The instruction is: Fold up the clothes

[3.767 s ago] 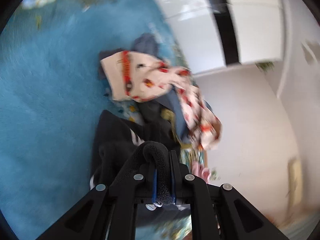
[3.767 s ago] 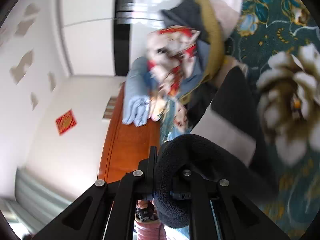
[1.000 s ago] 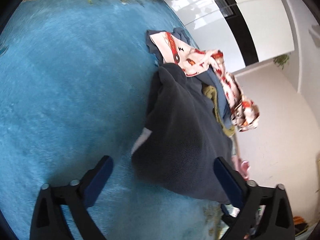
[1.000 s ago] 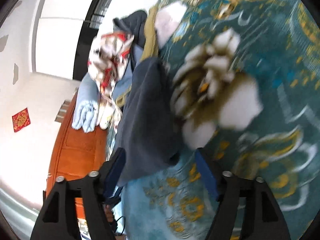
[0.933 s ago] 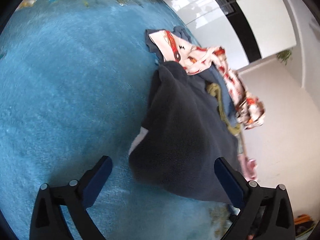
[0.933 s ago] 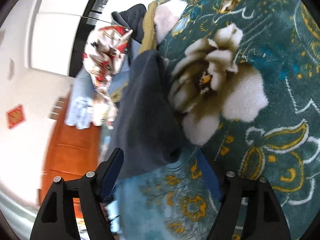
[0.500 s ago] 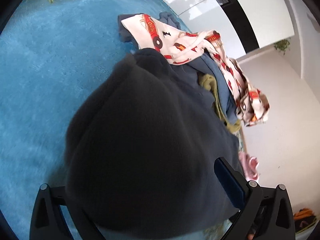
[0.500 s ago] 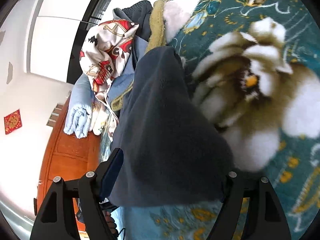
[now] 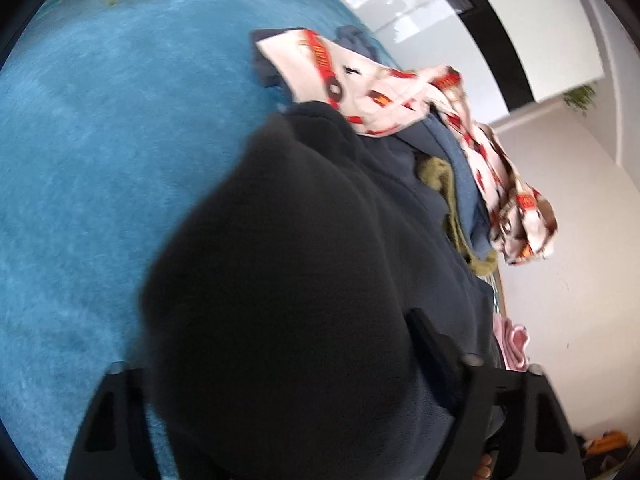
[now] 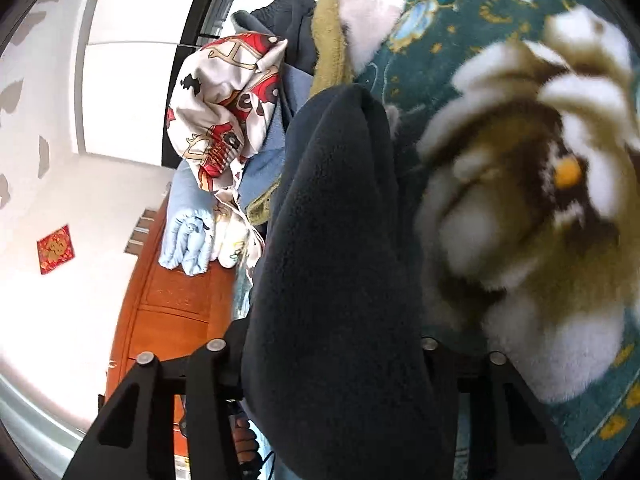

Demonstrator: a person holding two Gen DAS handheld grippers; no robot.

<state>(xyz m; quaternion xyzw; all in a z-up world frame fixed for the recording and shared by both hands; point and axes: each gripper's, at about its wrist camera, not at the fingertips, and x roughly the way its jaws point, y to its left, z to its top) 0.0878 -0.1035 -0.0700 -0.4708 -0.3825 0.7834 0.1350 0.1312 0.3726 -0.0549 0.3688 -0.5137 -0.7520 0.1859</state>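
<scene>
A dark fleece garment [image 9: 300, 220] fills the middle of the left wrist view, bunched between the fingers of my left gripper [image 9: 280, 340]. Those fingers stand wide apart, with the left one mostly buried in the fabric. In the right wrist view the same dark fleece [image 10: 340, 200] runs between the fingers of my right gripper [image 10: 324, 344]. These fingers are partly drawn in on either side of it, and their tips are hidden. Behind the fleece lies a heap with a white, red-printed garment [image 9: 360, 92] [image 10: 224, 92] and an olive piece [image 9: 444, 184] [image 10: 328, 52].
A blue plush blanket [image 9: 100, 140] covers the bed on the left, and a teal floral blanket [image 10: 540, 200] lies under the right gripper. Folded light-blue cloth [image 10: 188, 236] rests by an orange wooden board [image 10: 168, 320]. A pink cloth [image 9: 514, 340] hangs at the bed edge by a white wall.
Both grippers, open a second ago, have pushed forward onto the dark fleece, which now fills the gap between the fingers. The fingers have drawn inward, the right pair more.
</scene>
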